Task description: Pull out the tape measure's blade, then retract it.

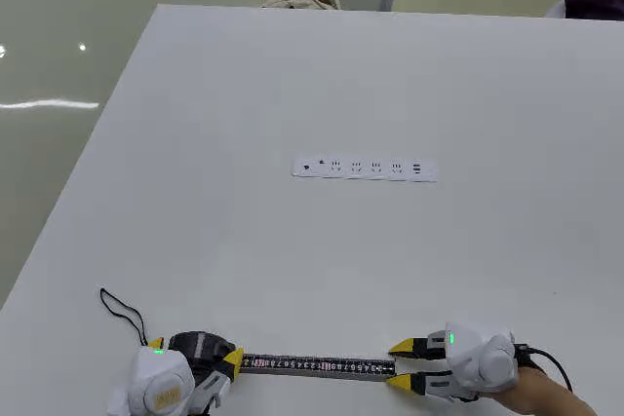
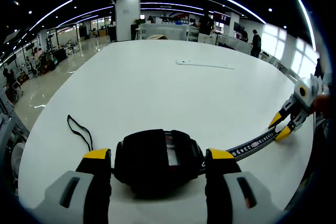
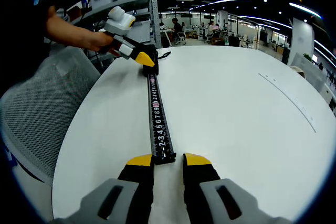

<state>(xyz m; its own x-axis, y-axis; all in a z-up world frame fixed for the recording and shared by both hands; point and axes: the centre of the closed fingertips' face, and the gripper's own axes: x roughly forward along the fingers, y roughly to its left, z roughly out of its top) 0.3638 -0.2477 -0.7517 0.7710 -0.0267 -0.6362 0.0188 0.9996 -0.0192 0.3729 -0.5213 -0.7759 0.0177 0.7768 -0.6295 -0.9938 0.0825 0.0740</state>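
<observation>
Holding Blade Stretched Along Bench Edge

Left gripper point(image 2: 158, 155) fingers closed around the black rounded tape measure case point(image 1: 200, 350), anchoring it on the white bench point(image 1: 341, 94); right gripper point(image 3: 168, 159) fingers slightly apart, flanking the hook end of the black numbered blade point(image 3: 157, 114); can't tell if pinching.

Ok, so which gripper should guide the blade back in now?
Right: the right gripper grips the blade by its tip and can likely walk it back, while the left gripper clamps the tape measure case.
</observation>
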